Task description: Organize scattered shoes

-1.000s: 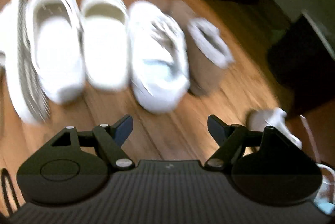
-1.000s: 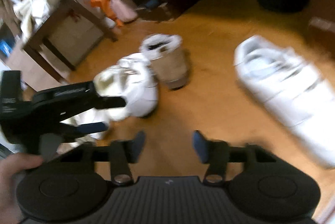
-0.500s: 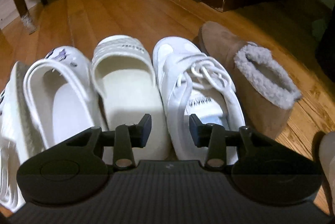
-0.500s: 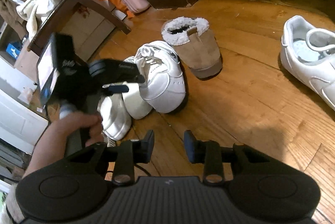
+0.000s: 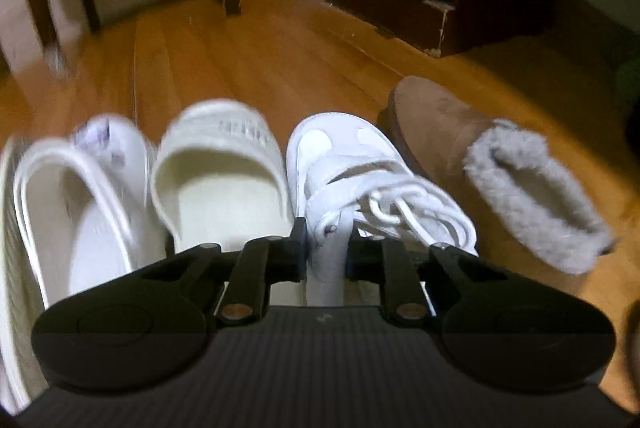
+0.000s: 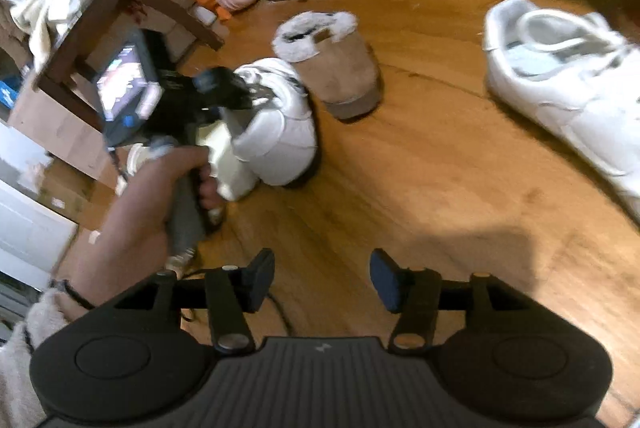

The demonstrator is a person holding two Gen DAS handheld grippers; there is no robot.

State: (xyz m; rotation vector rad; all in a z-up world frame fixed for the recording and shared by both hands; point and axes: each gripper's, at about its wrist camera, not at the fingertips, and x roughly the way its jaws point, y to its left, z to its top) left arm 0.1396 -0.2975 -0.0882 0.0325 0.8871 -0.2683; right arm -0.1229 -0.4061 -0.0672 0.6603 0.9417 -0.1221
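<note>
Left tool point(image 5: 325, 248) just closed, pinching white sneaker point(image 5: 360, 171) by thin heel collar; could slip out on lifting; right tool point(image 6: 322, 278) half-open, jaws just widening, empty

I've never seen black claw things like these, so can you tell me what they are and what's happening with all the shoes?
They are tongs that a person holds, one in each hand, each carrying a camera that looks along its two fingers. The left camera sees the left tongs, which have just been closing and now pinch the heel of a white sneaker standing in a row with other pale shoes and a brown furry slipper on the wooden floor. The right camera sees the right tongs, which have just been opening with nothing between them. It also shows the person's left hand and, lying apart, another white sneaker.
</note>
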